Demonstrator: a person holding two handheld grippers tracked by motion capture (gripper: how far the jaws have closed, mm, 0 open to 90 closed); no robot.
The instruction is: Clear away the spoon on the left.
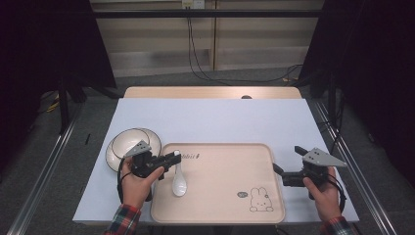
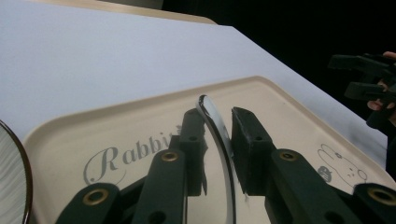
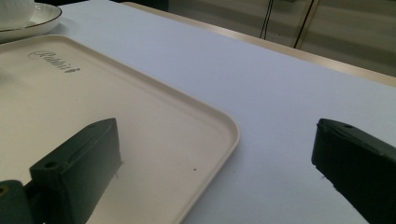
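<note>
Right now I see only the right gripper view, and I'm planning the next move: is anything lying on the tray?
Observer: Yes, a white spoon lies on the left part of the tray, bowl end toward the person.
Operator: Is it held?
Observer: The left gripper straddles its handle, but a gap shows beside one pad, so it looks let go.
</note>
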